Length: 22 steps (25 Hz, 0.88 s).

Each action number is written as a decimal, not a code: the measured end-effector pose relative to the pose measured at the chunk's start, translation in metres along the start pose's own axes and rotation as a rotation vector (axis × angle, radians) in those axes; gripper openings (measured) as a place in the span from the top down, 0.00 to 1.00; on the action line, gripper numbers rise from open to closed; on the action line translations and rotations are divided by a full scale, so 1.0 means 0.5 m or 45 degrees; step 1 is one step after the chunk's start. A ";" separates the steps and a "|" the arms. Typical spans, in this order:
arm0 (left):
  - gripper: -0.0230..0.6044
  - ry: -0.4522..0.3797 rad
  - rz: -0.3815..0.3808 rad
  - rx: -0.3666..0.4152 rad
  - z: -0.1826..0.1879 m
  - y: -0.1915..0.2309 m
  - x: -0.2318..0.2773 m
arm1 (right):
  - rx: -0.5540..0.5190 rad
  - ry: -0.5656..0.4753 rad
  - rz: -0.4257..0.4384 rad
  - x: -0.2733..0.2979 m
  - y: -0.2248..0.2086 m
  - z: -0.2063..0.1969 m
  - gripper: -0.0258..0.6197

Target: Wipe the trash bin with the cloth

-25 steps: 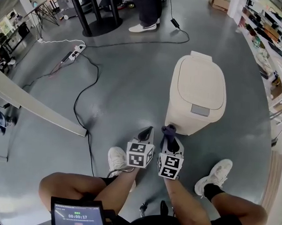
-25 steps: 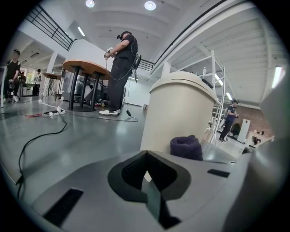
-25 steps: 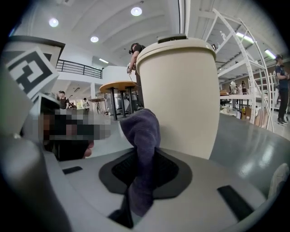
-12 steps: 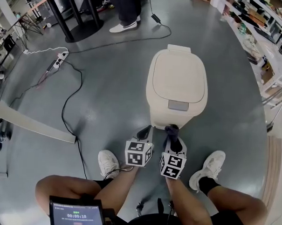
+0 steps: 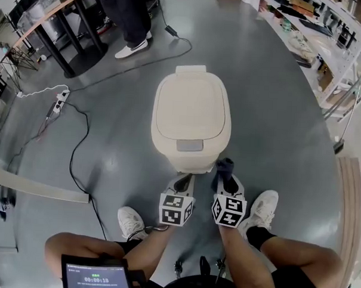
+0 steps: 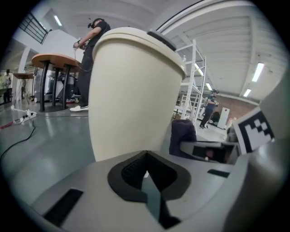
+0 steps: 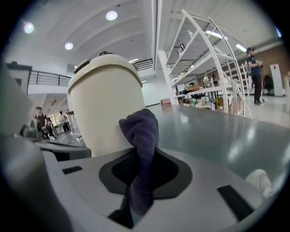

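Nearest, the left gripper (image 5: 183, 182) has its jaws pressed together with nothing between them. Just beside it the right gripper (image 5: 225, 177) is clamped on a dark cloth (image 7: 141, 131) — the bunched end sticks up past the jaws, right by the lower front of the cream trash bin (image 5: 191, 111), lid down. Beyond, a black cable (image 5: 79, 142) trails across the grey floor (image 5: 276, 132).

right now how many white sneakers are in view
3. The wearer's left sneaker and right sneaker at the bottom of the head view, and a bystander's sneaker beyond the trash bin; the bystander's other one may be hidden.
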<state>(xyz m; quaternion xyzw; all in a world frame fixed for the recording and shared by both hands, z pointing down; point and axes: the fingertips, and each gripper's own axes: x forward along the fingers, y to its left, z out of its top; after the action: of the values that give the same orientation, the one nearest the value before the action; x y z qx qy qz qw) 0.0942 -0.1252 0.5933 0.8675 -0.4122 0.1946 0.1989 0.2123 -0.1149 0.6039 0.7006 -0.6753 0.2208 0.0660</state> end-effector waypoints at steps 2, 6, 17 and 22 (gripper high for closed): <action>0.97 -0.007 -0.031 0.063 0.018 -0.029 0.002 | 0.085 -0.002 0.113 0.012 -0.019 0.032 0.84; 0.97 -0.008 -0.061 0.130 0.071 -0.074 0.001 | 0.224 0.025 0.354 0.024 -0.044 0.114 0.84; 0.97 -0.133 -0.186 0.149 0.181 -0.171 0.001 | 0.378 0.226 0.800 0.017 -0.018 0.280 0.84; 0.97 -0.095 -0.112 0.240 0.188 -0.201 -0.032 | 0.411 0.261 0.821 -0.005 -0.021 0.296 0.84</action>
<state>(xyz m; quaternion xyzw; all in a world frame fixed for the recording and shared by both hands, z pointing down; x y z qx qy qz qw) 0.1808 -0.1042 0.4870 0.9063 -0.3609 0.1911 0.1091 0.2554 -0.1694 0.4730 0.4278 -0.8075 0.4029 -0.0511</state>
